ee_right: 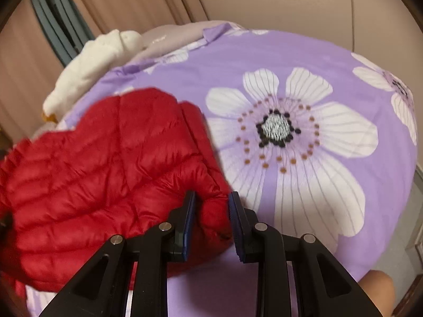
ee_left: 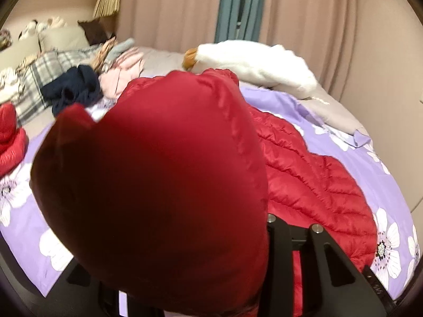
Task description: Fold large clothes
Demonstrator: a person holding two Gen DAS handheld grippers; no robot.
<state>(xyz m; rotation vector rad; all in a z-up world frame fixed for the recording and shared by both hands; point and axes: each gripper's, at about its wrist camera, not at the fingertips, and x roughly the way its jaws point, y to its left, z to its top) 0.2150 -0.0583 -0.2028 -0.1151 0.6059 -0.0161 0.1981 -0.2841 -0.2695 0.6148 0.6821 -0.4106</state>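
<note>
We start with the bed (ee_right: 330, 60), spread with a lilac cover printed with big white flowers. Across its middle lies the red quilted jacket (ee_left: 312, 174), one corner of it reaching toward the near edge of the bed, with a white plush toy (ee_left: 253, 63) and a heap of other clothes (ee_left: 79, 84) near the far edge.

We judge the jacket light, soft and puffy, its shiny shell likely slick, so it will sag, balloon and slide out of a shallow pinch. A hem or a stitched seam looks to us the surest place to take hold, since the padding is thinnest there.

A smooth red panel of the jacket is raised in front of the left wrist camera and hides the left gripper (ee_left: 288, 240); only one black finger shows beside it. We take it as gripping that panel, though the contact itself is covered.

The right gripper (ee_right: 211, 222) has a puffy corner between its blue pads (ee_right: 189, 224), which appear to pinch it.
</note>
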